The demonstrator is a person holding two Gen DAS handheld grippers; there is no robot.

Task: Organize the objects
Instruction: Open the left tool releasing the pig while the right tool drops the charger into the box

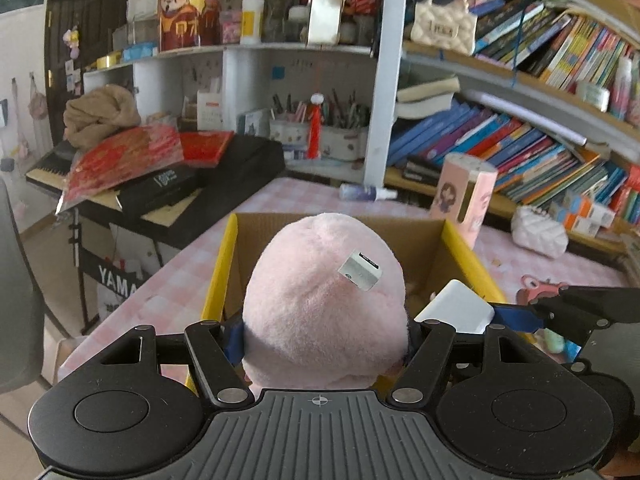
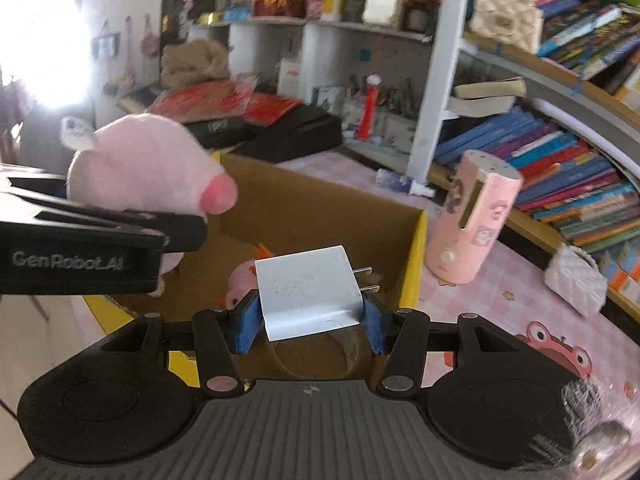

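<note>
Pink fuzzy plush toy [image 1: 324, 304] clamped in left gripper [image 1: 326, 334], white charger [image 2: 306, 292] gripped by right gripper [image 2: 308, 322]

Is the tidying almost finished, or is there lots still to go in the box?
One small pink toy already lies in the cardboard box. In hand: the left gripper holds a pink plush and the right gripper holds a white charger, both over the box. Left out on the table: a pink canister, a white purse and a spray bottle.
</note>
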